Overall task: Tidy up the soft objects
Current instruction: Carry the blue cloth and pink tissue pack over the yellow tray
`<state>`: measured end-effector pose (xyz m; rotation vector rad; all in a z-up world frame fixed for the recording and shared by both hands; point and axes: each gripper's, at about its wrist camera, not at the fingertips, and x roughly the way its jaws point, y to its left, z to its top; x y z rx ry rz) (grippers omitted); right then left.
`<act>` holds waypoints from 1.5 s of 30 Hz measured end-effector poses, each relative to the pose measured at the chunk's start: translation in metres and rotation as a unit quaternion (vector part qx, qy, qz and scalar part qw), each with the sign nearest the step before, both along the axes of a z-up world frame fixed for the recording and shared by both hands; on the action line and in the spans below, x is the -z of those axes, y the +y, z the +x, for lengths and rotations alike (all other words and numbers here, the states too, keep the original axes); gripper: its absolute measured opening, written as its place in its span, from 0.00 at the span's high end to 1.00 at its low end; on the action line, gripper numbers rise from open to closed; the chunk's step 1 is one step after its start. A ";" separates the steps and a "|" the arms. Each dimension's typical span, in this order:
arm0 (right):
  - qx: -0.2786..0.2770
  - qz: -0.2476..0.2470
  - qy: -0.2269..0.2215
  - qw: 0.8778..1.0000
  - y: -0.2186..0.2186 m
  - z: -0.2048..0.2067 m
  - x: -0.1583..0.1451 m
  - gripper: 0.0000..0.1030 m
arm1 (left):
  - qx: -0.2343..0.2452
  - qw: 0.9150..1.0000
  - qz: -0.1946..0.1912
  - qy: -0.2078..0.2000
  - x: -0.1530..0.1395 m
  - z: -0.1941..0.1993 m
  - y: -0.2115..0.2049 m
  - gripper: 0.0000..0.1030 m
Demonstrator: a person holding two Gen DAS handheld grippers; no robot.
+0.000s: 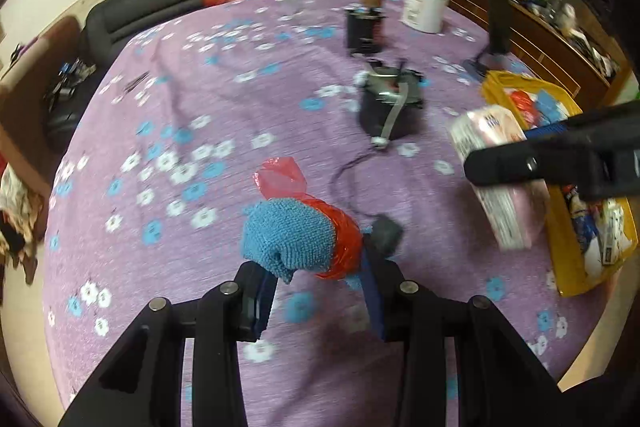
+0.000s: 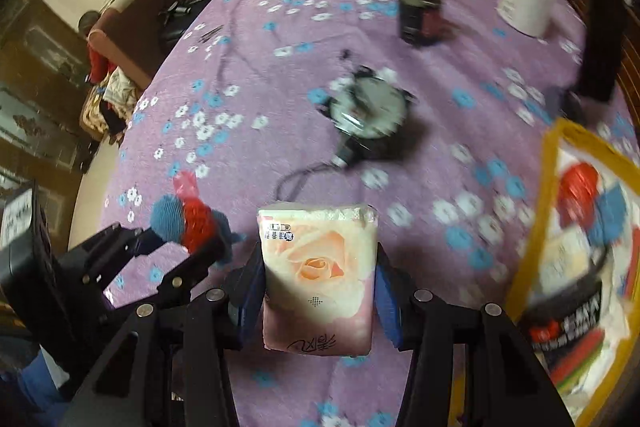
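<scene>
Right gripper [image 2: 318, 283]: black two-finger tool with blue pads, clamped on both sides of a soft tissue pack, jaws pressing its wrapper.
Tissue pack [image 2: 320, 267]: pale pink plastic-wrapped rectangular packet printed with a peach rose, held upright above the table, clear of the cloth.
Left gripper [image 1: 316, 283]: black fingers with blue pads, closed around a small bundle, lifted off the table.
Bundle: blue fuzzy microfibre cloth [image 1: 286, 233] wrapped partly in a crinkly red plastic bag [image 1: 340, 243], the bag's loose end sticking up behind.
Relation: both held items sit side by side, apart, the tissue pack toward the yellow bag.
Yellow bag [image 2: 548, 187]: open yellow-rimmed plastic carrier lying at the table's right edge, holding red, blue and printed items, too blurred to tell further.
Table [image 1: 200, 75]: round, covered in purple cloth with white and blue flowers.
Mid-table: round black device [image 1: 390, 107] with a trailing cable.
Far side: white plastic tub [image 1: 426, 5], small dark container [image 1: 364, 27].
</scene>
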<state>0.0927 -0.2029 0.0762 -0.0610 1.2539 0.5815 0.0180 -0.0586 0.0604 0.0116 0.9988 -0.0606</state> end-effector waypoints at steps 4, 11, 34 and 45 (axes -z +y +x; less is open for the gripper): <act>0.028 0.008 0.002 1.000 -0.038 -0.011 -0.001 0.48 | 0.031 0.999 0.012 -0.007 -0.004 0.006 -0.033 0.64; 0.081 0.017 -0.006 0.997 -0.099 -0.020 -0.008 0.48 | 0.089 0.995 0.030 -0.026 -0.015 0.013 -0.094 0.64; 0.231 0.030 -0.019 0.972 -0.243 -0.052 -0.019 0.49 | 0.229 0.971 0.048 -0.049 -0.028 0.013 -0.226 0.64; 0.281 0.026 -0.011 0.959 -0.287 -0.063 -0.011 0.48 | 0.271 0.960 0.054 -0.044 -0.020 0.008 -0.268 0.64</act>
